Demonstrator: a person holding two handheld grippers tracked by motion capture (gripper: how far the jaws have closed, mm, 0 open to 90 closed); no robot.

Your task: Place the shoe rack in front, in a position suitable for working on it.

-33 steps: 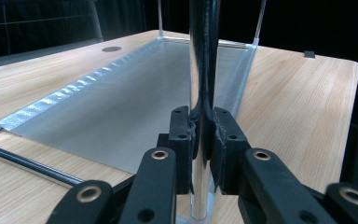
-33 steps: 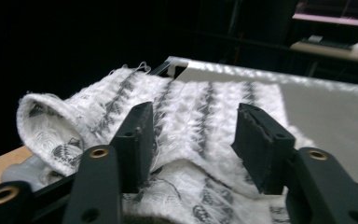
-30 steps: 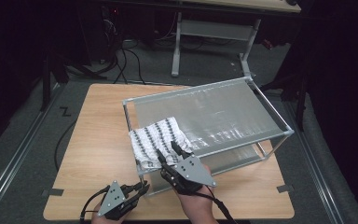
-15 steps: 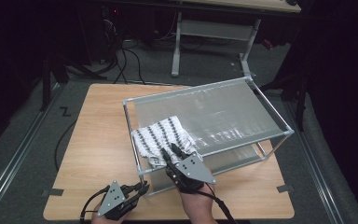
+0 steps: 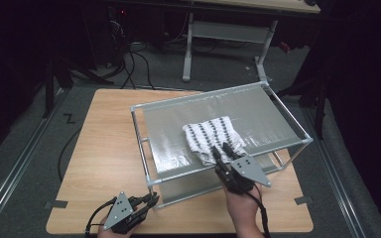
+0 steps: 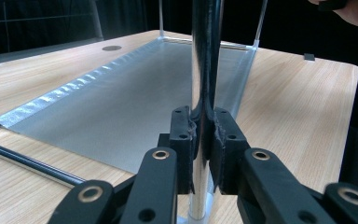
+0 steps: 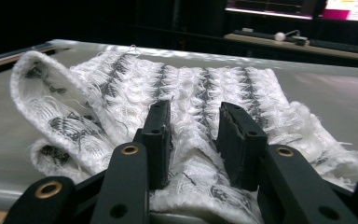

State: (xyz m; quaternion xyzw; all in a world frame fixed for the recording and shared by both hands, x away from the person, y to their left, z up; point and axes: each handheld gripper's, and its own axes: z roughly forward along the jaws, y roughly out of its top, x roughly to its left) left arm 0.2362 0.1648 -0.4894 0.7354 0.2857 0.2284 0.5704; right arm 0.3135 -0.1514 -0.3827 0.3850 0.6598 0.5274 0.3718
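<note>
- A wooden table (image 5: 104,148) carries a metal-framed rack (image 5: 297,130) with 2 grey shelf sheets, 1 on top and 1 near the table surface. The rack serves as the landmark here.
- A white knitted cloth with dark stripes (image 5: 213,136) lies on the rack's top shelf (image 5: 258,111), near the middle of the shelf's near edge. It looks loosely folded, and 1 corner curls up on the side toward the rack's near-left post.
- The right gripper (image 5: 220,149) reaches in over the rack's near edge, held by a hand (image 5: 240,210) that comes from the table's near side. Its tips are on the cloth's near part.
- In the right gripper view, the 2 black jaws stand partly apart with a bunched ridge of the cloth (image 7: 200,107) between them. The jaws have just been opening a little after closing. The pads look to touch the fabric at their inner faces, but I cannot tell whether they press on it.
- The left gripper (image 5: 151,200) sits low at the rack's near-left corner, beside the table's near edge.
- In the left gripper view, its 2 jaws are clamped tight on the upright chrome post (image 6: 205,65) of that corner, just above the post's foot. The lower shelf sheet (image 6: 135,93) stretches away behind the post.
- The floor beyond the rack's far side is dark, with another table's frame (image 5: 188,49) and cables (image 5: 129,59).
</note>
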